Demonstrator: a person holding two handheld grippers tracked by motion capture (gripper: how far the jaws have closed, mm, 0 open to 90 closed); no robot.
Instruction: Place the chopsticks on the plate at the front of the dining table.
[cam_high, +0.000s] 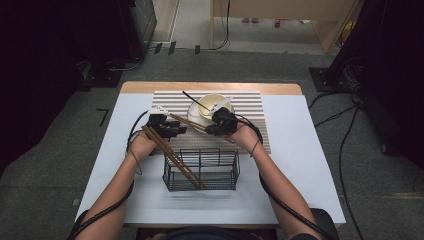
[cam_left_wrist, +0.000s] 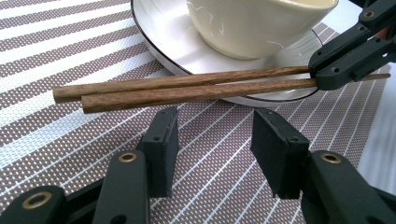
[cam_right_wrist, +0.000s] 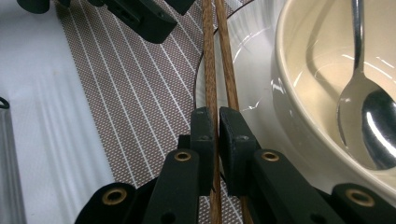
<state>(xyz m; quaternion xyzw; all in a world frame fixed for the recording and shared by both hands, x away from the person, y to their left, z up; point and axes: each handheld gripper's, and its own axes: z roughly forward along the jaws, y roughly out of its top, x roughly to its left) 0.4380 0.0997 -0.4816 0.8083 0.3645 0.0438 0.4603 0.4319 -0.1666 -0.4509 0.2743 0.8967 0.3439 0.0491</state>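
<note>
- Your right gripper (cam_right_wrist: 215, 122) is clenched on a pair of wooden chopsticks (cam_left_wrist: 187, 88), held across the plate (cam_left_wrist: 159, 37) rim beside the cream bowl (cam_left_wrist: 252, 23); a spoon (cam_right_wrist: 369, 112) lies in that bowl.
- Your left gripper (cam_left_wrist: 212, 140) is released, jaws spread just short of the chopsticks' free ends, above the striped placemat (cam_left_wrist: 70, 51).
- A second pair of chopsticks (cam_high: 172, 157) leans in the wire basket (cam_high: 201, 170) on the desk (cam_high: 300, 150).
- Step judged: clearing chopsticks into the basket. The next move probably calls for carrying this pair over the basket rim.
</note>
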